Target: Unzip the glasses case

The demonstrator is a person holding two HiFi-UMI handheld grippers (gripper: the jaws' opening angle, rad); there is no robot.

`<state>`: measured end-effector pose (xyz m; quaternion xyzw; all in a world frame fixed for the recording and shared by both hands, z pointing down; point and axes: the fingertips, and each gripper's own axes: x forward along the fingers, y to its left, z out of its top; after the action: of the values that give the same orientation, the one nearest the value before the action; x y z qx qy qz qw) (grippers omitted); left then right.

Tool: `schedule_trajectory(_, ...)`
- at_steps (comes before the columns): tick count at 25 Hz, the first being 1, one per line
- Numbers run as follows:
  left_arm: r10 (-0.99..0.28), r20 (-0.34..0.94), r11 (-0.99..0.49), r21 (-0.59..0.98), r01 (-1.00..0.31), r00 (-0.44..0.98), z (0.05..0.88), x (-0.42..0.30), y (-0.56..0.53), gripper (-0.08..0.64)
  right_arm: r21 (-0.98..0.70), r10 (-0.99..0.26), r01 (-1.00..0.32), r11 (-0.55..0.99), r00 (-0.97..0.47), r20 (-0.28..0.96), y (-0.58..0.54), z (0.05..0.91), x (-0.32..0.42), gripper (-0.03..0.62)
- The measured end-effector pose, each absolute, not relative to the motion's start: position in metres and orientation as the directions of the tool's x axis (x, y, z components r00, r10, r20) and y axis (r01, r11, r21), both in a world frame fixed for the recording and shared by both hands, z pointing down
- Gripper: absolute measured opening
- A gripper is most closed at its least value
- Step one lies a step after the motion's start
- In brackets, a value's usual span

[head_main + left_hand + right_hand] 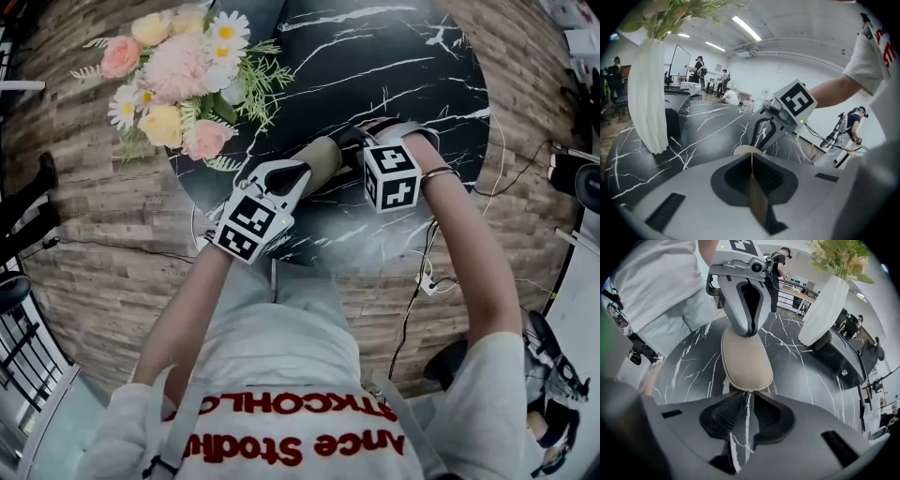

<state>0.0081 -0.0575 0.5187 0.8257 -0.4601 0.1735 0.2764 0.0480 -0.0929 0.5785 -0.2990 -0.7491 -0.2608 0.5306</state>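
text: red print on white T-shirt (281, 427) | lower line: roughly "ance Stodhu", cut off at both ends | upper line: "TKCOHL", creased, uncertain | sleeve (876, 51): red letters, cropped, unreadable

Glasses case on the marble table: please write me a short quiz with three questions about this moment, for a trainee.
1. True or false: the left gripper is shut on one end of the glasses case.
2. What else stands on the table? A. a white vase B. a kettle C. a laptop
3. Short answer: are the right gripper jaws pinching anything?

Key
1. True.
2. A.
3. No. They stand slightly apart at the case's near end, and the table shows through the gap.
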Motion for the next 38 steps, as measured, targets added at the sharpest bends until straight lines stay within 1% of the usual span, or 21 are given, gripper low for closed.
schedule_trajectory(1,-0.662,0.54,-0.417,0.311,-0.854,0.52,0.519,0.007,-0.058,0.002,0.069,0.174,0.724,0.686,-0.256,0.951,-0.093,0.579,0.047,0.08)
schedule_trajectory(6,-0.651,0.548,-0.411,0.327,-0.851,0.525,0.52,0.004,-0.059,0.002,0.07,0.162,0.732,0.678,-0.241,0.957,-0.094,0.58,0.046,0.072)
schedule_trajectory(9,-0.651,0.551,-0.41,0.322,-0.853,0.521,0.521,0.004,-0.059,0.002,0.086,0.136,0.749,0.657,-0.23,0.964,-0.094,0.58,0.047,0.044)
schedule_trajectory(12,-0.658,0.553,-0.417,0.298,-0.859,0.511,0.522,0.005,-0.058,0.002,0.105,0.118,0.754,0.648,-0.235,0.965,-0.092,0.58,0.049,0.035)
schedule_trajectory(16,-0.66,0.552,-0.437,0.269,-0.858,0.509,0.522,0.008,-0.058,0.002,0.123,0.105,0.721,0.682,-0.263,0.959,-0.087,0.579,0.055,0.033)
schedule_trajectory(20,-0.656,0.553,-0.438,0.275,-0.856,0.514,0.523,0.007,-0.057,0.002,0.13,0.092,0.665,0.736,-0.287,0.953,-0.08,0.578,0.059,0.033)
schedule_trajectory(23,-0.654,0.553,-0.439,0.279,-0.854,0.517,0.523,0.007,-0.057,0.002,0.135,0.076,0.598,0.79,-0.313,0.947,-0.077,0.577,0.061,0.034)
schedule_trajectory(28,-0.659,0.547,-0.44,0.276,-0.854,0.517,0.52,0.007,-0.058,0.002,0.139,0.038,0.439,0.887,-0.372,0.928,-0.072,0.576,0.061,0.034)
schedule_trajectory(34,-0.642,0.555,-0.442,0.296,-0.847,0.529,0.523,0.006,-0.056,0.002,0.096,0.017,0.214,0.972,-0.472,0.881,-0.056,0.572,0.059,0.031)
schedule_trajectory(38,-0.633,0.551,-0.444,0.317,-0.838,0.544,0.523,0.007,-0.056,0.002,0.088,-0.058,0.033,0.996,-0.527,0.848,-0.053,0.572,0.058,0.032)
